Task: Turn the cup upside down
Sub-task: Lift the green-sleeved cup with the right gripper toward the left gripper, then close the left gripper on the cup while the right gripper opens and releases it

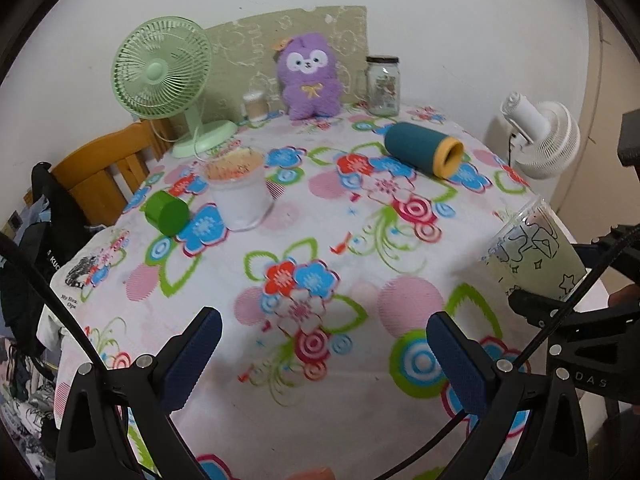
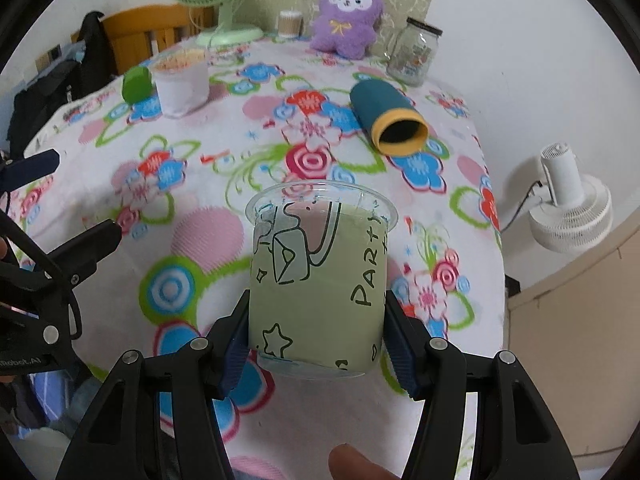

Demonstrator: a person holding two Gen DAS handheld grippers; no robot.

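A clear plastic cup (image 2: 318, 276) with a pale green printed sleeve sits between my right gripper's (image 2: 316, 340) blue pads, gripped near its base, rim pointing away from the camera. In the left wrist view the same cup (image 1: 532, 252) shows at the right edge, tilted, held above the floral tablecloth (image 1: 320, 240). My left gripper (image 1: 320, 356) is open and empty above the cloth's near part. It also shows at the left edge of the right wrist view (image 2: 60, 216).
A teal tumbler with a yellow rim (image 1: 424, 150) lies on its side. A white cup (image 1: 240, 192) and a green block (image 1: 166, 212) stand at left. A green fan (image 1: 164, 80), purple plush (image 1: 310, 76), glass jar (image 1: 383, 86) and white fan (image 1: 540, 136) are behind.
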